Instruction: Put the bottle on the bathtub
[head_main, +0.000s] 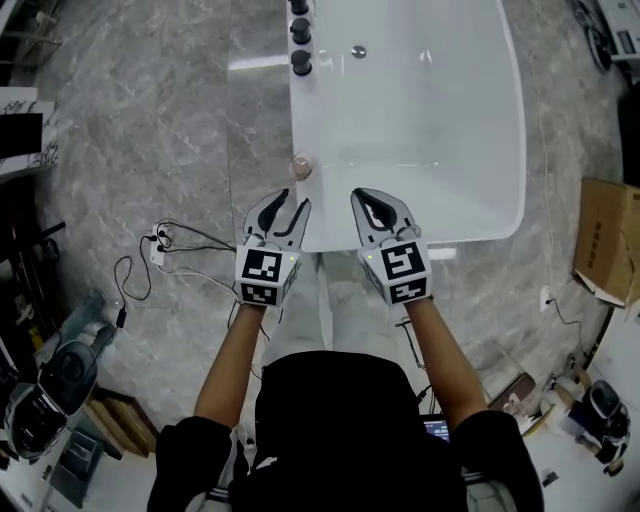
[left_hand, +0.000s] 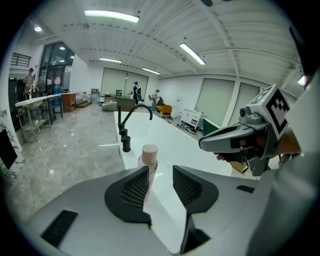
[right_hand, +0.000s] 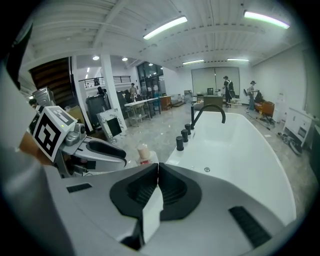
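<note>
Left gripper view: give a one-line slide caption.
Bottle stands upright on the bathtub rim, just beyond the left gripper and its open jaws.

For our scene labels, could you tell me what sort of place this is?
Probably a showroom or lab hall, not a home bathroom: a freestanding white bathtub with a black tap, marble-look floor, work desks beyond.

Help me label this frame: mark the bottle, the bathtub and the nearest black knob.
bottle (left_hand: 150, 151): left gripper view, on its cap.
bathtub (head_main: 420, 130): head view, on the bare basin floor.
nearest black knob (head_main: 301, 62): head view, on its top.
</note>
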